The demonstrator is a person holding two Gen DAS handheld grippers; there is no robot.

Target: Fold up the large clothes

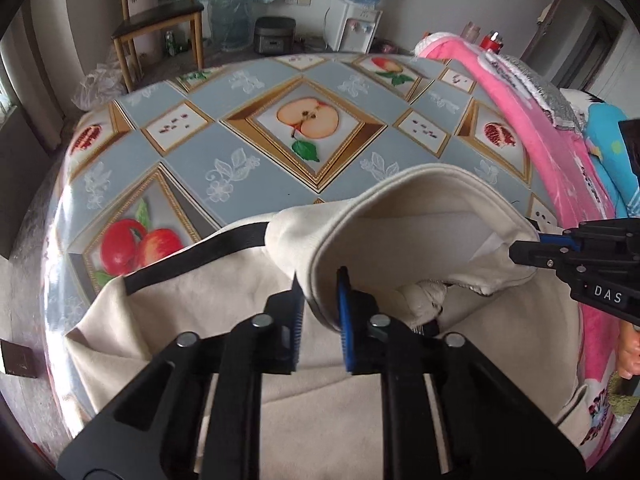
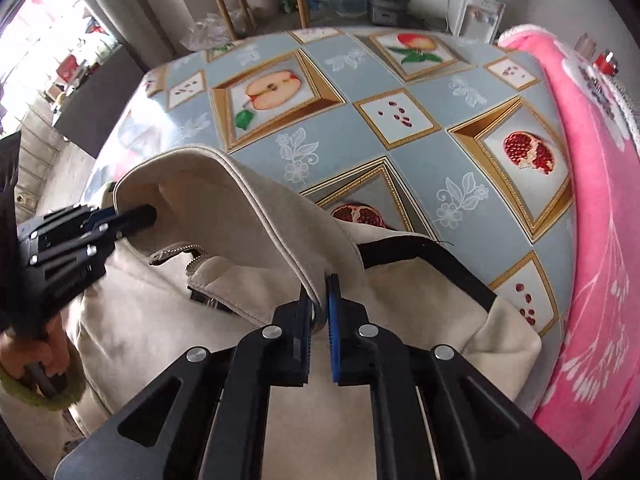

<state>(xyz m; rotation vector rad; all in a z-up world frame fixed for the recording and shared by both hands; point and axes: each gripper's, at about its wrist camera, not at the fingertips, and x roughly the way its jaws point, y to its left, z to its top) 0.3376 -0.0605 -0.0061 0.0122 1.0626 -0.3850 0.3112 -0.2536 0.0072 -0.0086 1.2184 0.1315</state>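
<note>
Both our grippers are clamped on the hood rim of the cream hoodie [image 1: 248,320]: left gripper [image 1: 320,280] at 6 o'clock, right gripper [image 2: 319,292] at 3. Garment's spread on the fruit-print table [image 1: 248,152]. Looks like we're starting the hood fold, so next it probably needs swinging down over the body.

So the thing being folded is a big cream jacket [image 1: 248,320], soft suede-looking fabric, lying spread on the near part of the table. It has black bands [image 1: 200,256] along the shoulders, one on each side. The collar [image 1: 420,200] is lifted off the body and arches open, so you see its paler inside. Just under the collar the zipper [image 2: 176,254] is undone and the front flops open a bit.
</note>
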